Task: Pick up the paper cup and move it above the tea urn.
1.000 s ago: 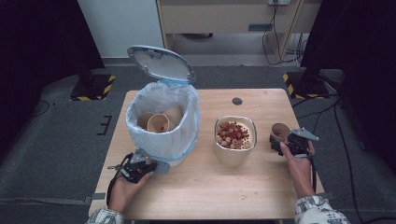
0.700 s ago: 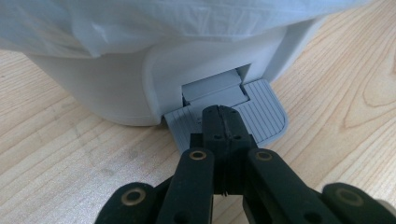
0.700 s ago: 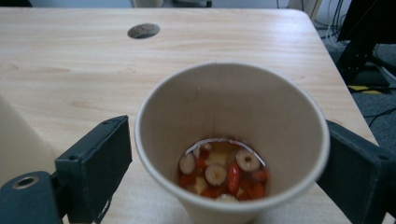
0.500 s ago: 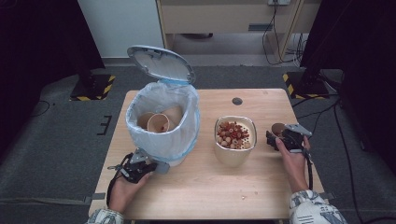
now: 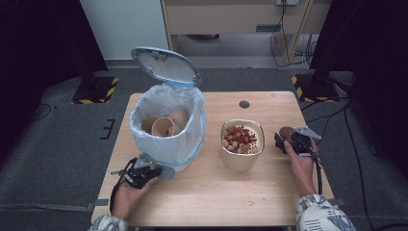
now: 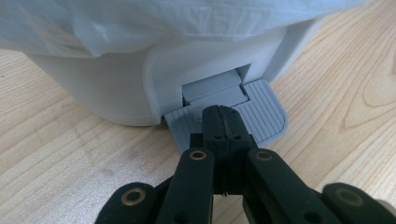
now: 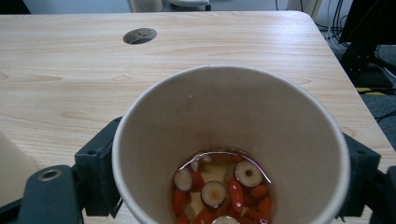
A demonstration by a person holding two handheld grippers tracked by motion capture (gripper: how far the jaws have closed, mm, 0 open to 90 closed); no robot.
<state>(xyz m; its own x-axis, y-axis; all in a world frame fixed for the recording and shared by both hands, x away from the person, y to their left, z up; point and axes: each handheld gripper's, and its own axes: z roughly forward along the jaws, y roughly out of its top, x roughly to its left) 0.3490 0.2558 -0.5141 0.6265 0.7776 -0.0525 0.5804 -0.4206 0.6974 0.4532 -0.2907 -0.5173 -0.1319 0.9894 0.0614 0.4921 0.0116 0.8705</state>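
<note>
Right gripper view: right gripper (image 7: 224, 186) clasps a paper cup (image 7: 229, 140) holding berries

Wooden table with a bin and a bowl

The table (image 5: 284, 192) is light wood, with a dark round hole (image 5: 244, 104) near its far edge. A lined white bin (image 5: 168, 126), lid up, stands left of centre; a bowl (image 5: 242, 147) of red and pale pieces stands just right of it.

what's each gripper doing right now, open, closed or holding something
Left gripper: closed, tips pressing on the bin's grey pedal.
Right gripper: closed on a paper cup with liquid and fruit pieces at the bottom.
</note>
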